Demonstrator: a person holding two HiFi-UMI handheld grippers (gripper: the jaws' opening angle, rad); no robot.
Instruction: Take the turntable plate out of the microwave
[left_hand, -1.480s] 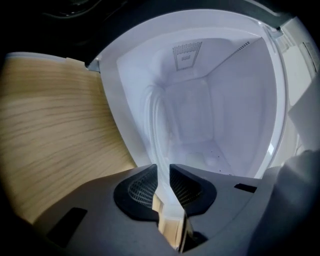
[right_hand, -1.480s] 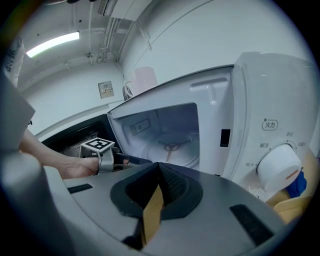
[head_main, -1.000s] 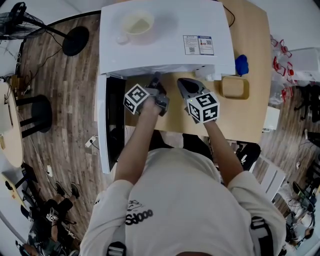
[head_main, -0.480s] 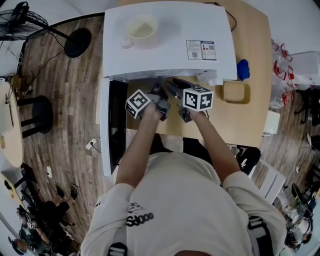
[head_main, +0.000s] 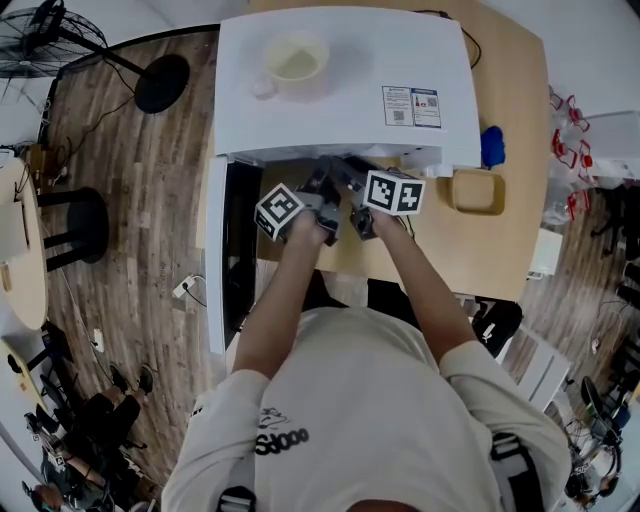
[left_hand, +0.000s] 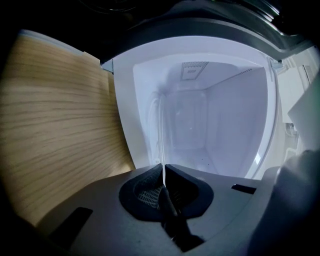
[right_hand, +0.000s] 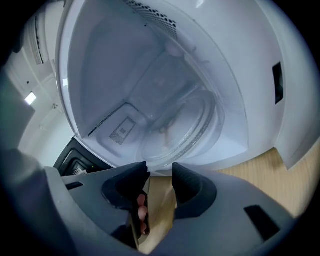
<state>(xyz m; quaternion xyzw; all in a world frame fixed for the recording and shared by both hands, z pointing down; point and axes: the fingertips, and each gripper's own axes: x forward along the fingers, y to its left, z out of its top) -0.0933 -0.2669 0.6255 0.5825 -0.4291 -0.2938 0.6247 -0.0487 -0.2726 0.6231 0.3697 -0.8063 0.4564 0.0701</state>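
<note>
My right gripper (right_hand: 159, 170) has just opened: its fingers were pressed together a second ago and now stand spread wide. Nothing is between them yet, only bare tabletop (right_hand: 295, 170) showing through the gap. The rim of the turntable plate (right_hand: 185, 130) lies just past their tips. The plate itself is still inside the microwave (head_main: 340, 80), on the cavity floor near the front opening, with the door (head_main: 222, 250) swung wide to the left.

My left gripper (left_hand: 163, 167) is at the mouth of the cavity, its fingers nearly closed. A thin pale edge runs straight into the slit between them, and I take it for the plate's rim, pinched.

I read this as the second grip being set up: one side is held, the other is open and lined up to take the rim so the glass can come out level.

Compared with a second ago, the right gripper is no longer out over the tabletop in front. It has come in and down beside the left one and has rolled, so its marker cube shows a different face
</note>
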